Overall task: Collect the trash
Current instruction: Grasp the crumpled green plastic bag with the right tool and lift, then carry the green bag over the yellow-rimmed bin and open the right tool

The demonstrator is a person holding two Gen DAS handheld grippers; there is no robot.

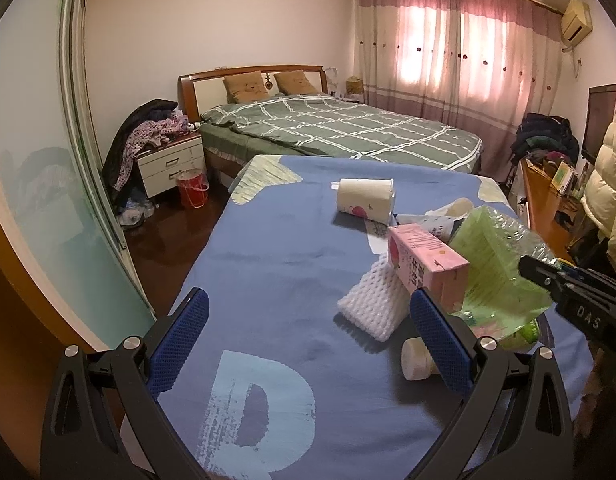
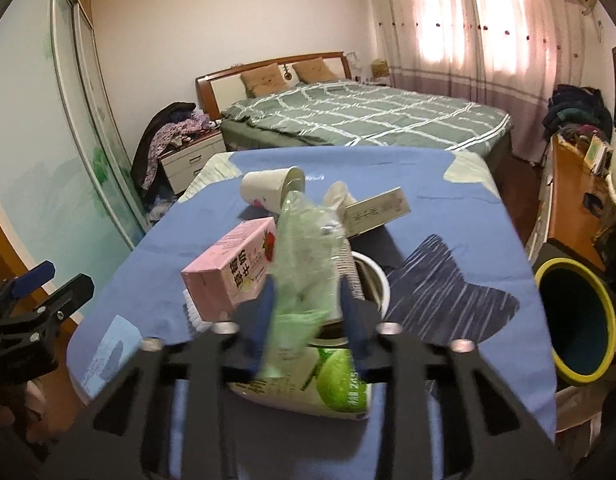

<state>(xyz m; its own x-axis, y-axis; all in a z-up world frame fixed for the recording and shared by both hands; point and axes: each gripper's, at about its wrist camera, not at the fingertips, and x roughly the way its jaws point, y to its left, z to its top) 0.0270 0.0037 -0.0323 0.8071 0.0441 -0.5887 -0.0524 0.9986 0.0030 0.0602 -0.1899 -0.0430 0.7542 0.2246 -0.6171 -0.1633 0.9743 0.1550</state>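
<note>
Trash lies on a blue cloth-covered table (image 1: 268, 248). My right gripper (image 2: 309, 320) is shut on a crumpled green plastic bottle (image 2: 308, 256), which also shows in the left wrist view (image 1: 495, 264). A pink milk carton (image 1: 423, 264) leans on white foam netting (image 1: 371, 304) beside it; the carton also shows in the right wrist view (image 2: 232, 272). My left gripper (image 1: 308, 336) is open and empty, above the cloth left of the pile. A paper cup (image 1: 363, 200) lies on its side farther back. A small white bottle (image 1: 415, 360) lies by my left gripper's right finger.
A dark bin with a yellow rim (image 2: 575, 320) stands at the table's right side. A green lime carton (image 2: 331, 380) and a white bowl (image 2: 375, 280) lie under the right gripper. A long box (image 2: 375, 208) lies behind. A bed (image 1: 339, 128) stands beyond the table.
</note>
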